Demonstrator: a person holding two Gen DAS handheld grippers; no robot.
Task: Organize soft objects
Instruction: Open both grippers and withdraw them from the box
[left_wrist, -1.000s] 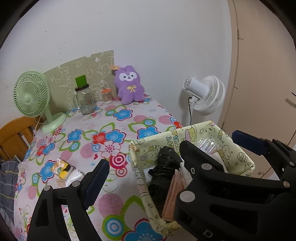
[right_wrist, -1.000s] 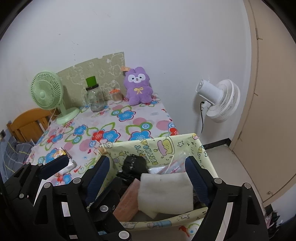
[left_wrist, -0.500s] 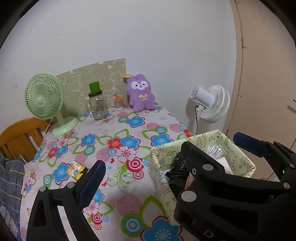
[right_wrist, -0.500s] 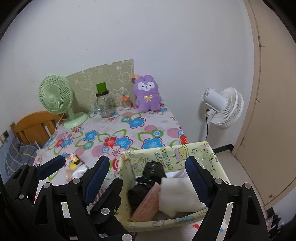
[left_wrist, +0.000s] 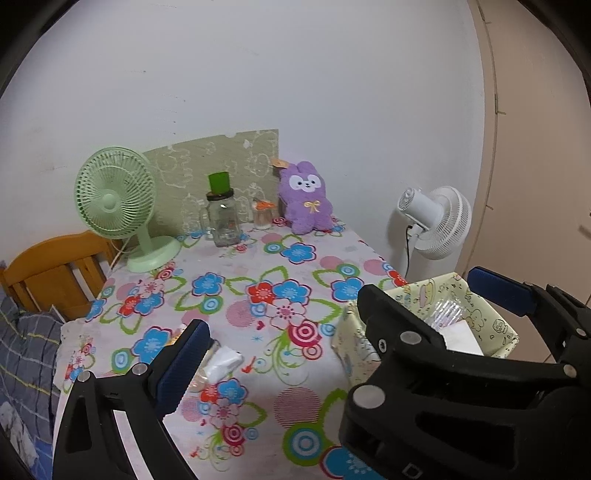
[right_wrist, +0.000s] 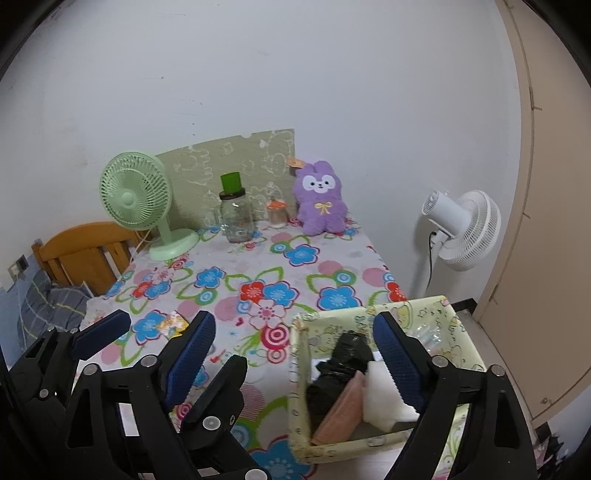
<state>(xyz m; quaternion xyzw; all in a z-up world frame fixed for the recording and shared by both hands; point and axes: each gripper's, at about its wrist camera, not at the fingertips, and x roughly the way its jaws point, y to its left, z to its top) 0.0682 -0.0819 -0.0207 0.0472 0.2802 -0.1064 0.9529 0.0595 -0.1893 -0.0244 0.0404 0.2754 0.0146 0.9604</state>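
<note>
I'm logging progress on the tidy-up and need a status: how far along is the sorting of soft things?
Done: the yellow basket already holds a black bundle, a pink cloth and a white foam pad. In hand: nothing; the left hand-held gripper and right hand-held gripper are open and empty. Left: the purple plush and small packets on the table.

My two grippers hang over the table's (right_wrist: 258, 258) near edge, left (right_wrist: 144, 339) beside right (right_wrist: 295, 354). A basket (right_wrist: 299, 369) sits at the near right corner, holding a bag (right_wrist: 340, 358) and cloths (right_wrist: 384, 402). Along the far edge stand a fan (right_wrist: 136, 199), jar (right_wrist: 236, 218) and plush (right_wrist: 321, 203), left to right. A packet (left_wrist: 221, 363) lies near the left edge.
</note>
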